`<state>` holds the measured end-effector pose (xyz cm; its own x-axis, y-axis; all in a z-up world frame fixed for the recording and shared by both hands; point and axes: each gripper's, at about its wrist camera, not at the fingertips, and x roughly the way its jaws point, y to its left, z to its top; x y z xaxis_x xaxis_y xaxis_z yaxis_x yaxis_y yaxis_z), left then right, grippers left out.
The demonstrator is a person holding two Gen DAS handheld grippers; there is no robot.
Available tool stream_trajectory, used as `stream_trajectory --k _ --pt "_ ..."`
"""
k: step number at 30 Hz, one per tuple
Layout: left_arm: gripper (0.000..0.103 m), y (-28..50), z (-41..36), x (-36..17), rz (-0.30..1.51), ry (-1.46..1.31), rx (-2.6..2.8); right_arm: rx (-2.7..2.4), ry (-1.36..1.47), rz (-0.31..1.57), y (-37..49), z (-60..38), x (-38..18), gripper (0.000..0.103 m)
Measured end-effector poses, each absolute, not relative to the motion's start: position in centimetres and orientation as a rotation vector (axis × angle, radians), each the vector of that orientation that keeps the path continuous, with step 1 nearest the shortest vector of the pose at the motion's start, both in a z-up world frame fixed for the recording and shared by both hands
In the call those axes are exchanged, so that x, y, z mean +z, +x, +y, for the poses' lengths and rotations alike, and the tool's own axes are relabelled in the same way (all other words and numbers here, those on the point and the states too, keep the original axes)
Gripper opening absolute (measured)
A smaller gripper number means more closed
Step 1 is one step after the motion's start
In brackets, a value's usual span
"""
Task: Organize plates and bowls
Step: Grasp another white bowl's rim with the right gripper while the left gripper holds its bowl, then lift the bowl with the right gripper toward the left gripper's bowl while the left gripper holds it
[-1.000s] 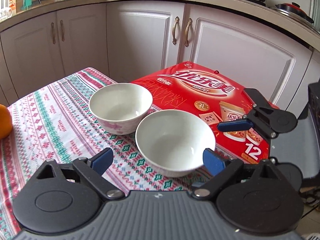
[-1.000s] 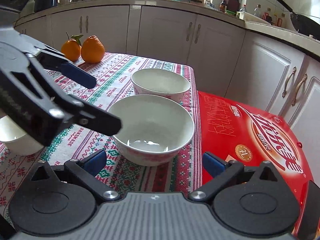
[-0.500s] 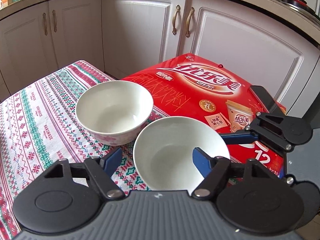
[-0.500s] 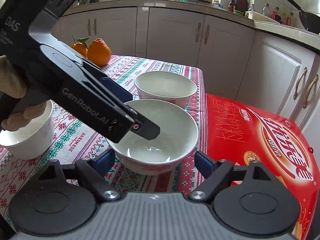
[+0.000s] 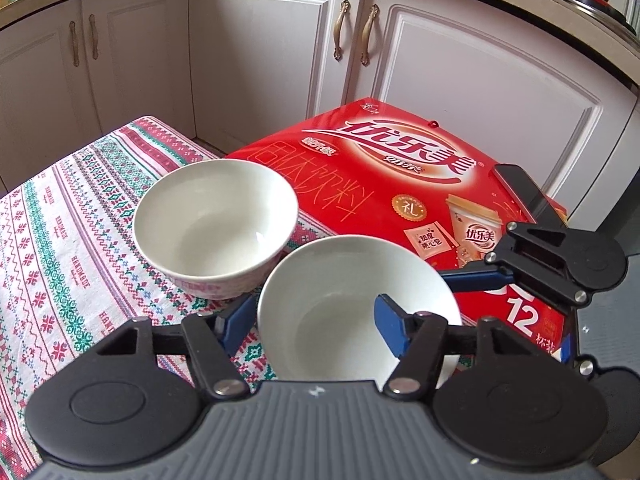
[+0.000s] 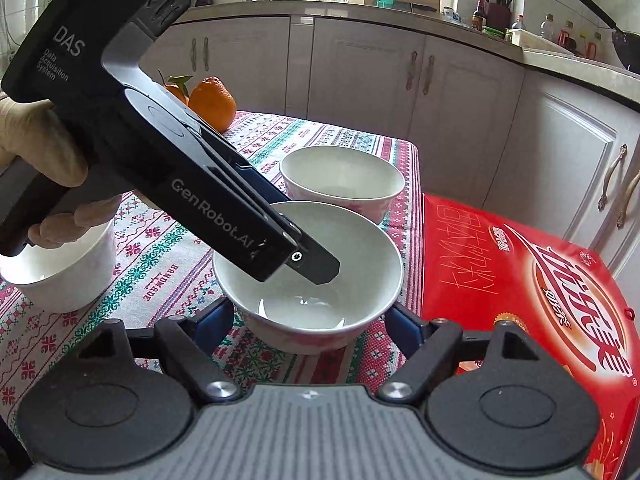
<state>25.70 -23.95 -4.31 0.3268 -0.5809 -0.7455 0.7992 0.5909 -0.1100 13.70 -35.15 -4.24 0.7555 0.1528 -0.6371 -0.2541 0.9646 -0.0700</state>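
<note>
As left tongs (image 5: 314,322) closed in, near bowl (image 5: 344,300) straddled

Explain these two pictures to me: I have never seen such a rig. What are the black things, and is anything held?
There is no robot. A person holds a two-finger gripper in each hand, each with a camera looking along its blue-padded fingers. The left view shows the left gripper open, one finger inside the near bowl and one outside its wall. The right view shows the right gripper open, flanking that same bowl. On the tablecloth stand a second bowl, a third bowl and two oranges. A red box lies beside them. Nothing is gripped yet.
</note>
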Motion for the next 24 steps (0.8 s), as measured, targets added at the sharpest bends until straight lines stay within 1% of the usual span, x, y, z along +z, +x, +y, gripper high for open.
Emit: stream_trajectory --k 11,24 --pt "0.062 25.0 -23.8 -3.9 0.819 0.304 -0.934 0.223 -0.127 0.698 13.7 -35.0 -3.8 0.086" --pt "0.062 22.2 -21.2 -1.5 0.772 0.289 -0.925 0.262 -0.127 0.692 11.8 -33.6 -1.1 0.086"
